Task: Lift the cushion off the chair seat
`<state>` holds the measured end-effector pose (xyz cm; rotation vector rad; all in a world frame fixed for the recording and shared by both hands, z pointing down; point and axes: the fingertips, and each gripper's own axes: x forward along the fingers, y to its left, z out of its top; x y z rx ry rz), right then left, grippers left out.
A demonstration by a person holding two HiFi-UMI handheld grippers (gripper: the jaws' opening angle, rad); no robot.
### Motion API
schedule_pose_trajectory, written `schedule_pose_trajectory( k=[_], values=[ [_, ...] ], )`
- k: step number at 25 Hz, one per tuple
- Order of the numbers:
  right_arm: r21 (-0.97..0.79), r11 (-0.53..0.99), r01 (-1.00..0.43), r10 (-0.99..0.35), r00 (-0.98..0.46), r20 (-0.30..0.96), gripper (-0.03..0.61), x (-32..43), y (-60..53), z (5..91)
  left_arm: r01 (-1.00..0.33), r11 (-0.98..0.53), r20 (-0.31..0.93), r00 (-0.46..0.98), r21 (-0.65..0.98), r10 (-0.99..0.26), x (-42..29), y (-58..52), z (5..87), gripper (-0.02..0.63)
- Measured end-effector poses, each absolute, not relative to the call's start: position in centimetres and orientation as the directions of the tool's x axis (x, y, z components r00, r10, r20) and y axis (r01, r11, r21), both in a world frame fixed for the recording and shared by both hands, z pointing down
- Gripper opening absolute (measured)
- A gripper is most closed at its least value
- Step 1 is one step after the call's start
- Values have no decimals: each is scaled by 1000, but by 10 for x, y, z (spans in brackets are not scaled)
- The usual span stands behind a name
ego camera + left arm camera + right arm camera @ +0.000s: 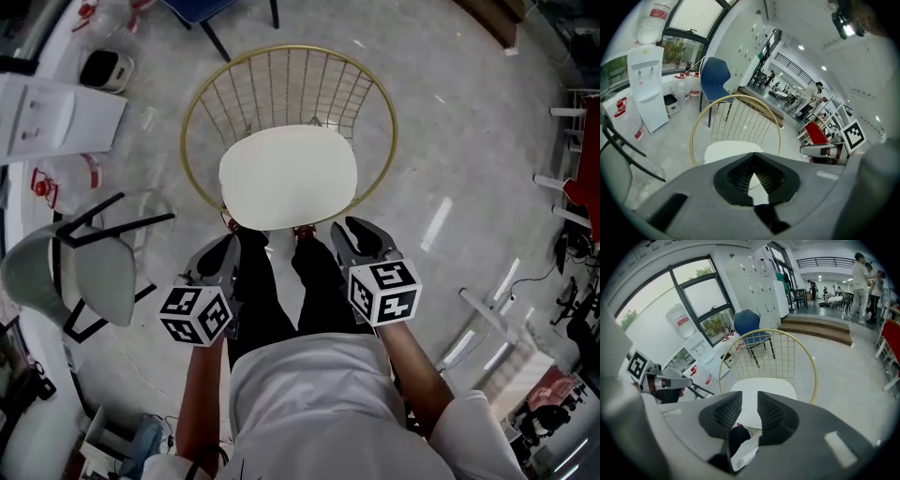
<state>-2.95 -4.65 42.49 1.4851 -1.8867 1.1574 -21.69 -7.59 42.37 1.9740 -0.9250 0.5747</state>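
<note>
Both forearms reach forward and down. The left hand-held gripper (228,251) is closed and empty. The right hand-held gripper (361,232) is narrowly parted and also empty. The white cushion (288,176) lies on the gold wire chair (289,47), just beyond both.

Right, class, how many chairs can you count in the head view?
3: the gold wire chair with its white oval cushion at centre, a grey plastic chair tipped at left, a blue chair at the top edge. White frames at the right edge may be more.
</note>
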Motion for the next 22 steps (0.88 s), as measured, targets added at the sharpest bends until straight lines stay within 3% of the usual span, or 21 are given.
schedule_pose_trajectory(
  k=[22],
  values=[
    [-345, -107, -933, -486, -254, 837, 137, -5, -56, 533, -804, -345, 766, 580, 484, -278, -218, -111, 533, 11]
  ],
)
